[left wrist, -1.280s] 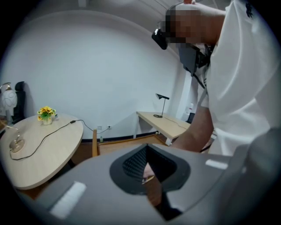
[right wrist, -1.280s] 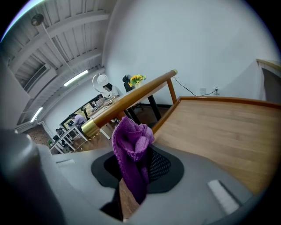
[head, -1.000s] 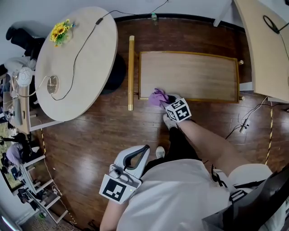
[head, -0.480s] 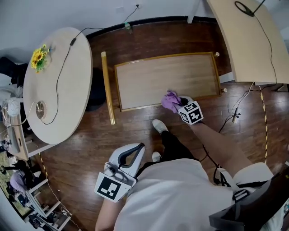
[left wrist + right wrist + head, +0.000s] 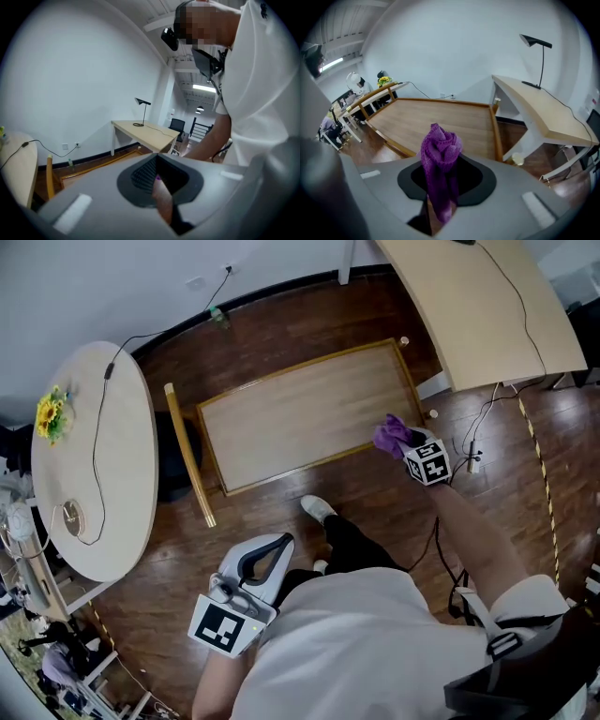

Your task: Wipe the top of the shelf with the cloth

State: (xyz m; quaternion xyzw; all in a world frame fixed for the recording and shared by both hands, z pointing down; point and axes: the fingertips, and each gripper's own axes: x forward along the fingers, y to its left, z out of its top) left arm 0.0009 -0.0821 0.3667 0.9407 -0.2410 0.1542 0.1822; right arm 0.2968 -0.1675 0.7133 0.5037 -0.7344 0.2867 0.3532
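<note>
Right gripper (image 5: 405,442) jaws tight on purple cloth (image 5: 391,434) at shelf top (image 5: 300,413) corner; left gripper (image 5: 279,545) jaws together, empty

1. Dark wood floor (image 5: 281,343); white wall (image 5: 112,277) with a black baseboard (image 5: 272,289).
2. A pale round table (image 5: 131,456) stands at the head view's left, bearing yellow flowers (image 5: 52,415) and a black cable (image 5: 97,451).
3. A pale desk (image 5: 478,315) stands at the right, with a black lamp (image 5: 536,41) on it.
4. Floor cables (image 5: 472,456) lie beside the desk.
5. Farther off are a black chair (image 5: 177,125) and lit ceiling lights (image 5: 208,87).
</note>
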